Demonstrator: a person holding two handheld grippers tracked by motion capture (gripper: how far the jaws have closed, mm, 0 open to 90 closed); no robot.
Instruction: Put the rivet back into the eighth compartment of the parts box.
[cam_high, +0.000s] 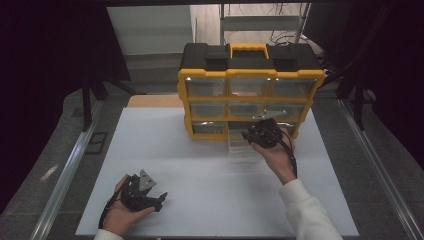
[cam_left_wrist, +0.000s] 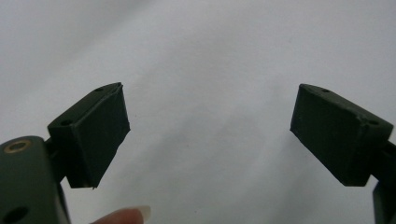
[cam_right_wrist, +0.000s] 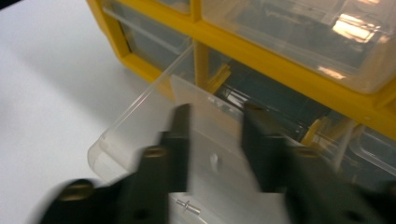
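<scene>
1. Drawer (cam_right_wrist: 154, 121), clear plastic, stands pulled out of the bottom row of the yellow organizer (cam_high: 250, 75) onto the white table (cam_high: 165, 150).
2. Right gripper (cam_right_wrist: 212, 140) hovers over it, jaws partly apart, gripping nothing.
3. Left gripper (cam_left_wrist: 210, 135) rests wide open, well apart.
4. Likely light, slick, thin-walled: take the front lip gently.
5. Small pin (cam_right_wrist: 188, 205) lies inside.

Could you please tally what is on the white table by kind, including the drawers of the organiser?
Yellow and black plastic drawer organiser: 1
Clear plastic drawers closed in it: 8
Clear plastic drawer pulled out at the bottom middle: 1
Black hand-held gripper, left and right: 2
Total: 12
</scene>
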